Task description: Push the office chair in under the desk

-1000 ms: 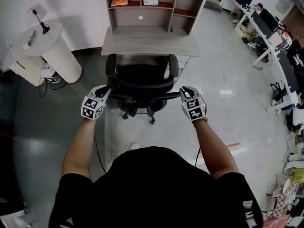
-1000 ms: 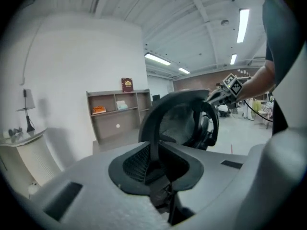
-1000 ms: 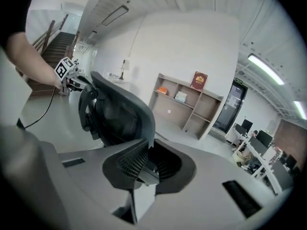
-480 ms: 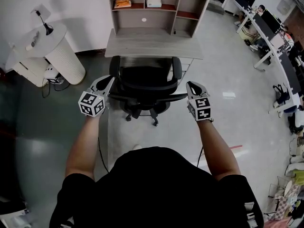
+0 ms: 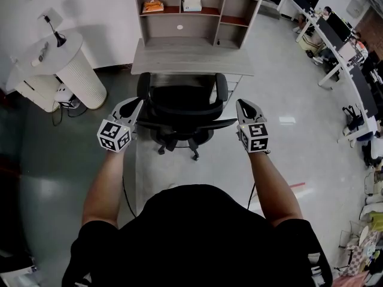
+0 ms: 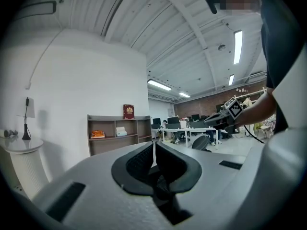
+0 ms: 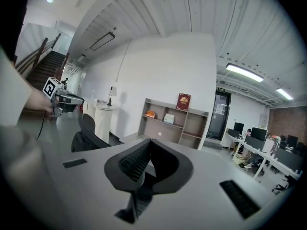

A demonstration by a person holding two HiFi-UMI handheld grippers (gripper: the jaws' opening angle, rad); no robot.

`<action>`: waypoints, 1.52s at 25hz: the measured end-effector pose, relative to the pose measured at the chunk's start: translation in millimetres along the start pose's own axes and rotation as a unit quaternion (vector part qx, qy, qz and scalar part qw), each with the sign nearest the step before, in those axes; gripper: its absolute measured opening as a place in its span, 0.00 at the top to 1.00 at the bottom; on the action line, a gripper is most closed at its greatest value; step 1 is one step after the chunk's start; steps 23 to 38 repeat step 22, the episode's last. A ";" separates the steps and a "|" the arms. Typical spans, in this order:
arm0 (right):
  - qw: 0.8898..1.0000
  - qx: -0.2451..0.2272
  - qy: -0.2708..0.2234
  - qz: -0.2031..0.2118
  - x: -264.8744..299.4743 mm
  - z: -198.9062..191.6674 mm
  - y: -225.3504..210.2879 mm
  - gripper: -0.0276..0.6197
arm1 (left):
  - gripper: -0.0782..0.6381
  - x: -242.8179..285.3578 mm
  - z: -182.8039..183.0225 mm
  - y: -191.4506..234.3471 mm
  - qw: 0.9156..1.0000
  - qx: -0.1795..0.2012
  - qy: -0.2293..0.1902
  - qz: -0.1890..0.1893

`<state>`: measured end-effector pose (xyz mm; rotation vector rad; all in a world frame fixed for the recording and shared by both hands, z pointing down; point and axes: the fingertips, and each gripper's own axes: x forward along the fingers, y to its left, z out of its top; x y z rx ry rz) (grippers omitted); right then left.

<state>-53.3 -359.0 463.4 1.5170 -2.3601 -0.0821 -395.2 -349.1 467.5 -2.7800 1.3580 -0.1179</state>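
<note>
Black office chair [image 5: 179, 109] upright, seat partly under grey desk [image 5: 191, 57].

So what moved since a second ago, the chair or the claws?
The claws. The left claw and the right claw lifted up off the back of the black wheeled office chair. Both are shut with nothing in them. The chair and the grey wooden desk stayed where they were.

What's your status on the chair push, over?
Left gripper and right gripper shut, empty, flanking the office chair back. Chair at the desk front edge, seat mostly out. Nothing seen in the way.
</note>
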 end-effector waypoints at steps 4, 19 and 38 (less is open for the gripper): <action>1.000 0.004 -0.009 -0.006 -1.8 4.3 -5.0 0.94 | 0.85 -2.9 8.4 1.7 1.000 0.005 -0.008 -0.001; 0.999 0.037 -0.019 -0.026 -8.2 9.5 -27.8 0.94 | 0.85 -5.4 3.1 3.4 1.000 -0.012 0.002 -0.006; 0.999 0.038 -0.018 -0.026 -7.1 9.6 -28.2 0.94 | 0.85 -4.3 -0.4 1.5 1.000 -0.015 0.004 -0.009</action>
